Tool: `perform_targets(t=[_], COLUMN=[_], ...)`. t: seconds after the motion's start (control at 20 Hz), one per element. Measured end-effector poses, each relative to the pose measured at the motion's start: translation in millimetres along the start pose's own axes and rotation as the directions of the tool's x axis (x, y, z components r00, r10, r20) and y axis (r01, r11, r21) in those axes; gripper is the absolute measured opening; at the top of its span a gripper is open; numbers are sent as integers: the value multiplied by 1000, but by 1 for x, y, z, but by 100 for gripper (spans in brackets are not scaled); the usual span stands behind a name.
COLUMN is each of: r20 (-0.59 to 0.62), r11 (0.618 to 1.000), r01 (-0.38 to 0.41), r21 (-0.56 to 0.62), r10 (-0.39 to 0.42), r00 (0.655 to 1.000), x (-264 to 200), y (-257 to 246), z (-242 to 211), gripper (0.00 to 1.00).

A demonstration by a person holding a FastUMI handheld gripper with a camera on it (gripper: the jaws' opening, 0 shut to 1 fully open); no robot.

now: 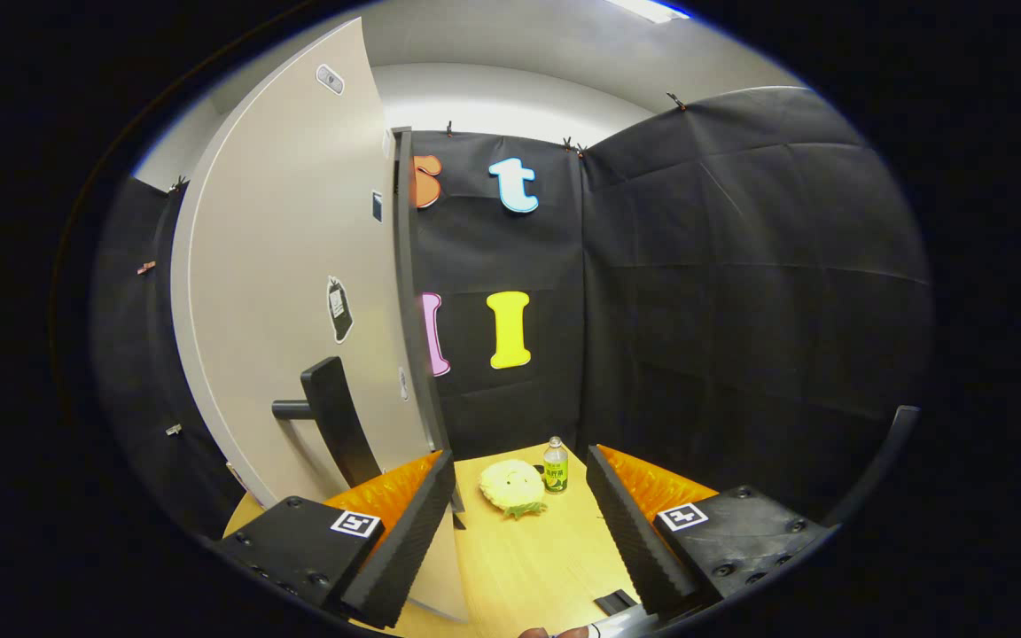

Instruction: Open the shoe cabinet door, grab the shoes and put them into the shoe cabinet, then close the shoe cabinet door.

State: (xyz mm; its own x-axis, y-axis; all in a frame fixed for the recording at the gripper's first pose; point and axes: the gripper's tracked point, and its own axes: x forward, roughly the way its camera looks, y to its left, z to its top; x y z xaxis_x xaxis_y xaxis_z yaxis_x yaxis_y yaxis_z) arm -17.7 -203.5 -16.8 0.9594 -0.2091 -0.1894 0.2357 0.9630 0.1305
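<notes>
Between the two fingers of the tool (521, 523), which stand well apart with nothing held, a bare strip of the wooden worktop (528, 567) runs forward. Just ahead of the fingertips, a pale yellow plush toy (512, 486) lies on the worktop, and a small green-labelled bottle (556, 464) stands upright just beside it on the right, near the booth wall. Left of the fingers, the shoe cabinet door (298, 292) rises as a tall, light-coloured panel, swung open so that its dark edge faces forward. A dark handle (329, 425) projects from the lower part of this door, close behind the left finger but not touching it. Several small stickers sit on the door face. Whether the shoes are inside the cabinet cannot be told, as its interior is hidden behind the panel. Overhead, a ceiling light (648, 9) is lit.
</notes>
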Motion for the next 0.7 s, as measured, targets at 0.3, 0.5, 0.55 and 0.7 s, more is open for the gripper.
perform_targets(t=[0.3,0.5,0.55,0.7], r20=[4,4,4,-12], r11=[997,986,982,965], r01=[-72,-158,-180,-254], r21=[12,58,62,57], r10=[72,158,180,255], r00=[997,987,984,967], x=[-12,-7,-8,-3], y=[69,127,143,190], z=[-10,-18,-21,-29], gripper=[97,97,97,97])
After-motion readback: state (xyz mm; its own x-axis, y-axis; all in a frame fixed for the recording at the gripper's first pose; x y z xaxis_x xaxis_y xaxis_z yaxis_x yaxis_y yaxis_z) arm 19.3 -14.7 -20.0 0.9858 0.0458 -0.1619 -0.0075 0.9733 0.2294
